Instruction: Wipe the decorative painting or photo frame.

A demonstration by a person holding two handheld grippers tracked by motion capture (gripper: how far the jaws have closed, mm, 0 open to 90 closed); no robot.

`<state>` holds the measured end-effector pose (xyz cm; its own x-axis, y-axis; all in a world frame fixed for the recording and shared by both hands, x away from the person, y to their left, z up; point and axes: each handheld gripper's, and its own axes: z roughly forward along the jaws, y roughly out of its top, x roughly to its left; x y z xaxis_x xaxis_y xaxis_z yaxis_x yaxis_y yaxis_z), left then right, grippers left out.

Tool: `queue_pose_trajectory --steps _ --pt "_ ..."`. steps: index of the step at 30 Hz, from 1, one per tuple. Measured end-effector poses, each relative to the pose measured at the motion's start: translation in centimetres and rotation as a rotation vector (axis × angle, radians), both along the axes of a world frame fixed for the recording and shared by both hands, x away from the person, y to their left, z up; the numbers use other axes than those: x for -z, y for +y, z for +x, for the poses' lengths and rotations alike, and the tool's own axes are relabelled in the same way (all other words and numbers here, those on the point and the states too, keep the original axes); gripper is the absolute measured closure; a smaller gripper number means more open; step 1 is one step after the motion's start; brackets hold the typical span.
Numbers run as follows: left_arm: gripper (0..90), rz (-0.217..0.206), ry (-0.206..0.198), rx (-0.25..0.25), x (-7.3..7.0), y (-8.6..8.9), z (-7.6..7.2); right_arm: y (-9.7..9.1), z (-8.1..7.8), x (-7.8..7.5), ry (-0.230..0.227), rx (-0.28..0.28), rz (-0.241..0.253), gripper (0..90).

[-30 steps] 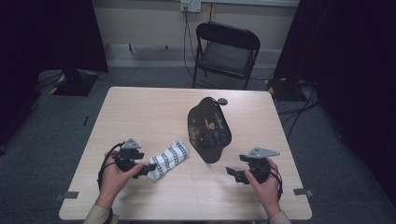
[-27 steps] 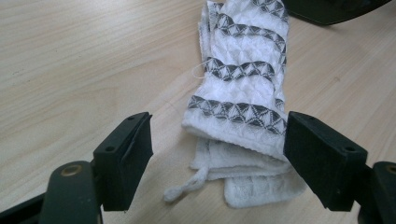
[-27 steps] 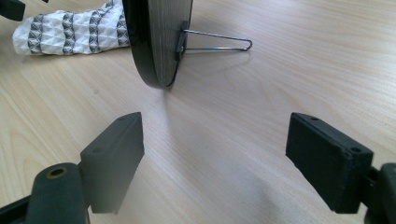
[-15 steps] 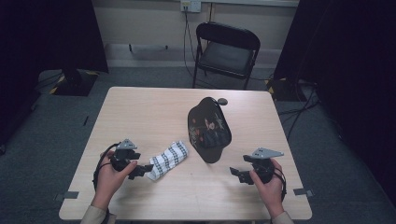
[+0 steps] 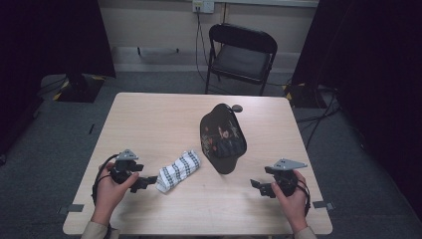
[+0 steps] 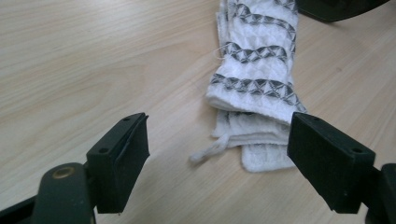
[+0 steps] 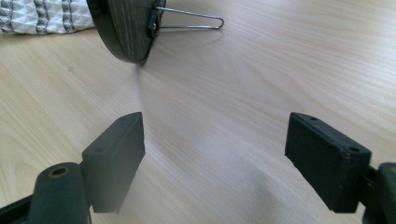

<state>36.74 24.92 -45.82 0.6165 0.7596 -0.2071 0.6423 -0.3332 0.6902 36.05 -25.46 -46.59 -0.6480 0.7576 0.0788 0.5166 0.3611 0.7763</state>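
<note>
High view: left gripper (image 5: 148, 182) is sitting near the worktop's (image 5: 149, 119) front-left, fingers released, tips just beside the near end of the folded patterned cloth (image 5: 179, 170). The cloth is lying on the front-centre worktop, running diagonally toward the dark round plaque (image 5: 222, 138), which is standing tilted at mid-worktop. Right gripper (image 5: 258, 186) is resting near the front-right edge, fingers released, well apart from the plaque. Bare wood is lying wide open across the back-left half. A folding chair (image 5: 241, 52) is standing behind the far edge.

Left gripper view: fingers (image 6: 122, 154) are spreading wide, gripping nothing; the cloth's (image 6: 256, 79) frayed near edge is lying between them, slightly right.

Right gripper view: fingers (image 7: 116, 154) are spreading wide over bare wood; the plaque's (image 7: 126, 30) rim and its wire stand (image 7: 191, 22) are sitting ahead, apart.
</note>
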Motion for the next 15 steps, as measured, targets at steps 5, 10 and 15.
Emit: queue_pose_trajectory --steps 5,10,15 --pt "20.5 -0.005 0.002 -0.012 0.2 0.7 0.0 -0.6 0.0 0.3 0.010 0.011 0.001 19.6" --pt "20.5 -0.002 0.005 -0.018 0.4 1.2 0.0 -1.1 0.0 0.4 0.009 0.016 0.001 19.6" --pt "20.5 -0.001 0.017 -0.020 0.7 1.6 0.0 -1.6 0.0 0.5 0.010 0.028 -0.001 19.6"
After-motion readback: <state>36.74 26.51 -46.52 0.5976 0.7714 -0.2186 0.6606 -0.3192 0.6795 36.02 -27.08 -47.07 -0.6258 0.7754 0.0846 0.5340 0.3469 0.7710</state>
